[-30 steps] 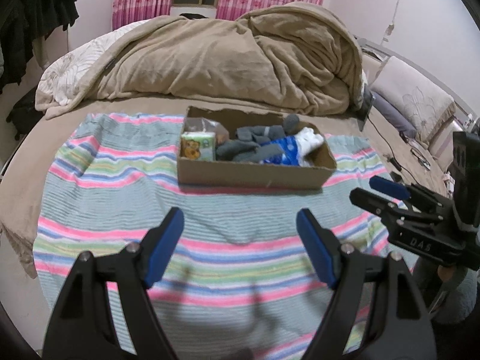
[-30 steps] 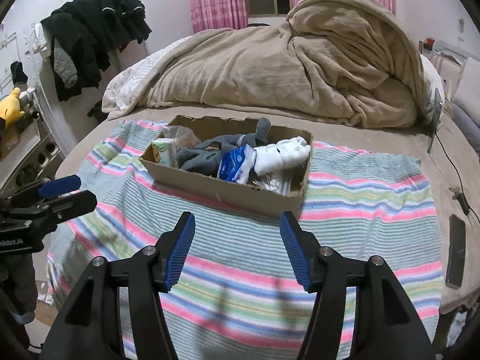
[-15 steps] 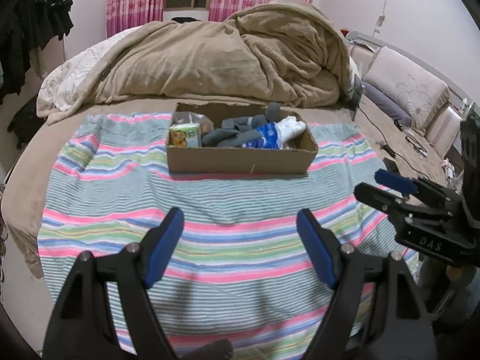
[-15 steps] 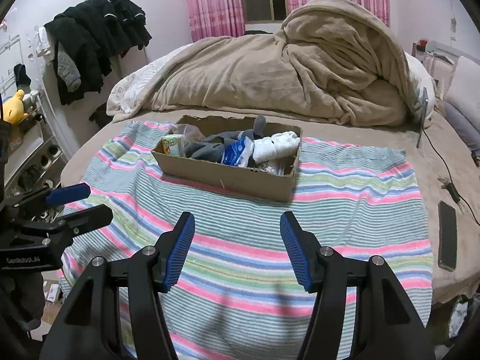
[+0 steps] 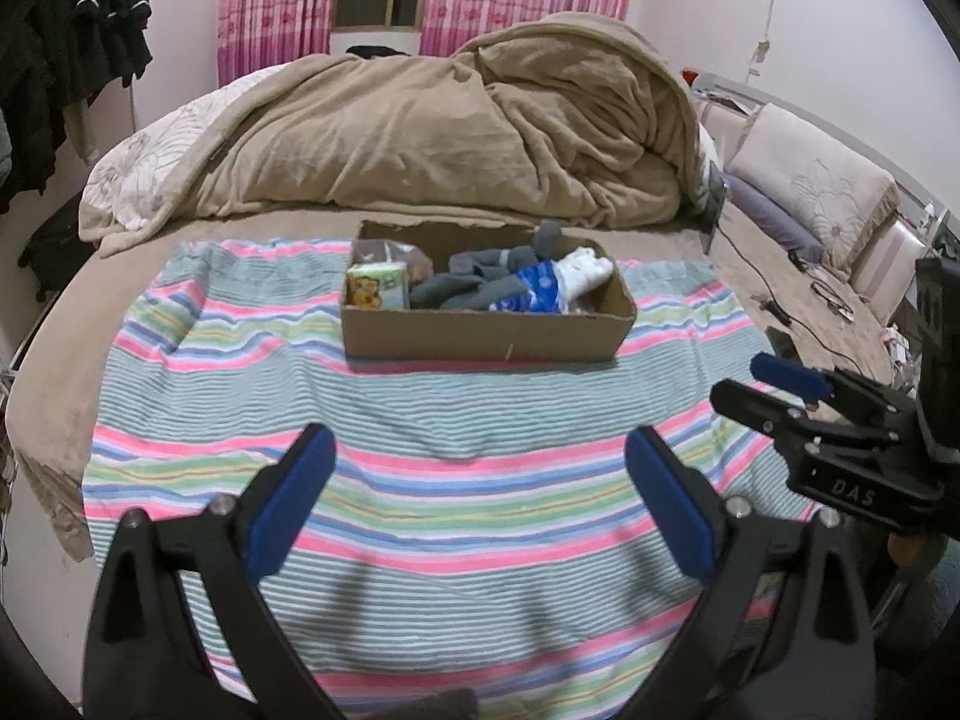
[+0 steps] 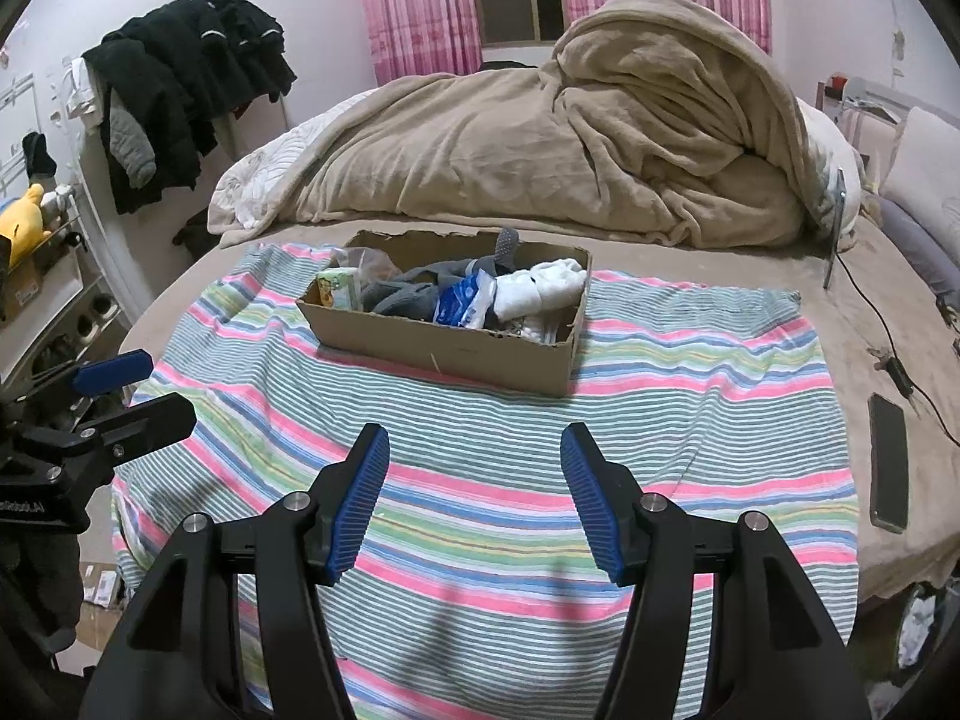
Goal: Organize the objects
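A shallow cardboard box [image 5: 480, 333] [image 6: 480, 360] sits on a striped towel [image 5: 420, 432] [image 6: 690, 420] on the bed. It holds a tissue pack [image 5: 377, 287] [image 6: 337, 290], grey socks [image 5: 474, 276] [image 6: 414, 294], a blue and white packet [image 5: 537, 287] [image 6: 463, 302] and white socks [image 5: 585, 267] [image 6: 543, 288]. My left gripper [image 5: 477, 495] is open and empty above the towel's near part. My right gripper [image 6: 474, 495] is open and empty too, and also shows at the right of the left wrist view [image 5: 774, 390]. Both are well back from the box.
A heaped beige duvet [image 5: 450, 132] [image 6: 570, 144] lies behind the box. A phone [image 6: 888, 462] and a cable [image 6: 870, 312] lie on the bed at right. Dark clothes [image 6: 180, 78] hang at left. Pillows [image 5: 810, 192] lie at far right.
Both grippers have drawn back from the box, which now looks smaller and farther away. Both stay open and empty.
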Demonstrator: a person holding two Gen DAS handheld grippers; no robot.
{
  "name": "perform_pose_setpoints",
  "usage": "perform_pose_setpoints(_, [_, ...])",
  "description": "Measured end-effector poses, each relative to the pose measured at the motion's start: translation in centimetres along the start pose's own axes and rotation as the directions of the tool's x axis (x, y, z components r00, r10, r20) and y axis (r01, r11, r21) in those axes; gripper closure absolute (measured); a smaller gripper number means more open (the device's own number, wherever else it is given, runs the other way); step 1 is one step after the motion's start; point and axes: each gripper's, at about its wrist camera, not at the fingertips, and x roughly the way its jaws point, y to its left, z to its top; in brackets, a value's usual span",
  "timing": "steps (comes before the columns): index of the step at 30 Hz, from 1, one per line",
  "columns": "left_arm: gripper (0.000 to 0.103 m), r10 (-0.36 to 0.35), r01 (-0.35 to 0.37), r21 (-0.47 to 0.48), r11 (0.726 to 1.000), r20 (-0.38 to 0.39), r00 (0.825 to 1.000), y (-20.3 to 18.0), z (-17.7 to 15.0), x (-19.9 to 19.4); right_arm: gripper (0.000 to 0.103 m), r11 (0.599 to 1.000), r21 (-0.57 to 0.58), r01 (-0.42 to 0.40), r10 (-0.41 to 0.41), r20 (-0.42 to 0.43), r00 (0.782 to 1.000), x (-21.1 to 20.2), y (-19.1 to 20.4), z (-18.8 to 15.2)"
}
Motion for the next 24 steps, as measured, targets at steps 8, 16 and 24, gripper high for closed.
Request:
perform_pose_setpoints(8, [0.005, -0.002, 0.002, -0.003, 1.0, -0.004, 1.0, 0.2, 0.02, 0.18, 0.04, 1.0, -0.005, -0.002, 0.002, -0.008, 1.0, 0.32, 0.2, 0.24])
perform_pose_setpoints(16, [0.005, -0.003, 0.003, -0.014, 1.0, -0.007, 1.0, 0.63, 0.11, 0.34, 0.04, 1.0, -0.004, -0.002, 0.002, -0.009, 1.0, 0.35, 0.19, 0.27])
perform_pose_setpoints(24, [0.005, -0.003, 0.003, -0.016, 1.0, -0.008, 1.0, 0.77, 0.17, 0.39, 0.04, 1.0, -0.003, -0.001, 0.001, -0.009, 1.0, 0.3, 0.23, 0.24])
